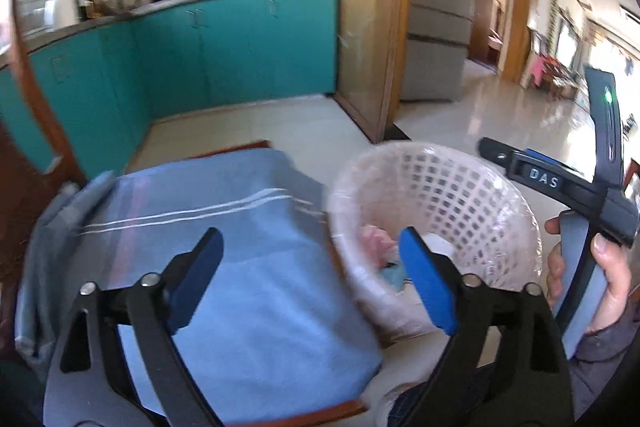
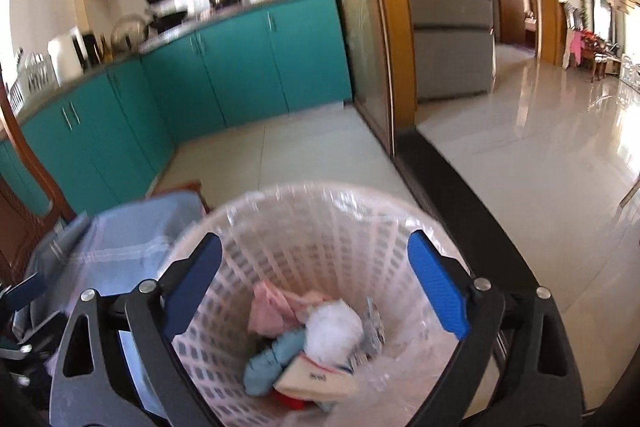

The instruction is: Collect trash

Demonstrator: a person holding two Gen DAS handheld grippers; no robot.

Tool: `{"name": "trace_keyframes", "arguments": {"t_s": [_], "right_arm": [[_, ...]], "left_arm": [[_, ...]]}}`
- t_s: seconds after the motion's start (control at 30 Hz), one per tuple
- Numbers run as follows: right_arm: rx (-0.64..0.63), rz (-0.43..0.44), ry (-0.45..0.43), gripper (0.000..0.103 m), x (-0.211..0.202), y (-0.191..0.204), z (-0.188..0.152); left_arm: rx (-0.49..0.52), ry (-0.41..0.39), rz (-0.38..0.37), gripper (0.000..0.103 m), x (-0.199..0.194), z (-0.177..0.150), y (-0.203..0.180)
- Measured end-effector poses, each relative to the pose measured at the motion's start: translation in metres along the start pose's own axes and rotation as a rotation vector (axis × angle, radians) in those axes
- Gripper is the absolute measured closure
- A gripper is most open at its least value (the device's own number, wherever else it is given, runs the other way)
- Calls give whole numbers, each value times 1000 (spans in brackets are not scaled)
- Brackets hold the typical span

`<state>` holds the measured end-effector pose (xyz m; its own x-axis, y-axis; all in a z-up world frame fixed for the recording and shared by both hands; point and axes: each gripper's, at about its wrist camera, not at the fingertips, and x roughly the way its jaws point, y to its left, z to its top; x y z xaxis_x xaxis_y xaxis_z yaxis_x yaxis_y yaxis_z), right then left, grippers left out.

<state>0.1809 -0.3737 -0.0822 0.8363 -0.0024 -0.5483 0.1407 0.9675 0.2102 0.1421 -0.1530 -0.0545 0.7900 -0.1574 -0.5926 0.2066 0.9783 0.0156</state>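
Note:
A white lattice trash basket (image 2: 320, 227) lined with clear plastic stands on the floor beside the table; it also shows in the left wrist view (image 1: 460, 195). Inside lie a pink wad (image 2: 272, 307), a white crumpled ball (image 2: 332, 331), a light blue wad (image 2: 272, 359), a cream packet (image 2: 316, 381) and something red. My right gripper (image 2: 314, 283) is open and empty, right above the basket mouth. My left gripper (image 1: 310, 277) is open and empty above the blue cloth (image 1: 224, 267) on the table, near its right edge.
The table has a wooden rim (image 1: 344, 409). Teal kitchen cabinets (image 1: 224, 51) run along the back and left. A wood-framed glass door (image 1: 368, 39) and a grey fridge (image 1: 440, 7) stand behind. A dark floor strip (image 2: 460, 199) lies right of the basket. Shiny tiles (image 2: 540, 147) extend right.

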Motion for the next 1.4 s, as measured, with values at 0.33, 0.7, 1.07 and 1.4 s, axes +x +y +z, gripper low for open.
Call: {"name": "trace_keyframes", "arguments": {"t_s": [0.33, 0.7, 1.07, 1.4], "right_arm": [[-139, 30, -169, 4, -73, 77, -63], [-272, 32, -234, 3, -185, 142, -80], [-269, 40, -288, 3, -221, 150, -80], [-287, 28, -309, 3, -232, 156, -84]], "left_arm": [[-51, -114, 170, 3, -99, -45, 82], [-88, -153, 194, 3, -158, -83, 101], [-73, -222, 182, 3, -183, -81, 94], [-72, -223, 182, 3, -188, -83, 92]]}}
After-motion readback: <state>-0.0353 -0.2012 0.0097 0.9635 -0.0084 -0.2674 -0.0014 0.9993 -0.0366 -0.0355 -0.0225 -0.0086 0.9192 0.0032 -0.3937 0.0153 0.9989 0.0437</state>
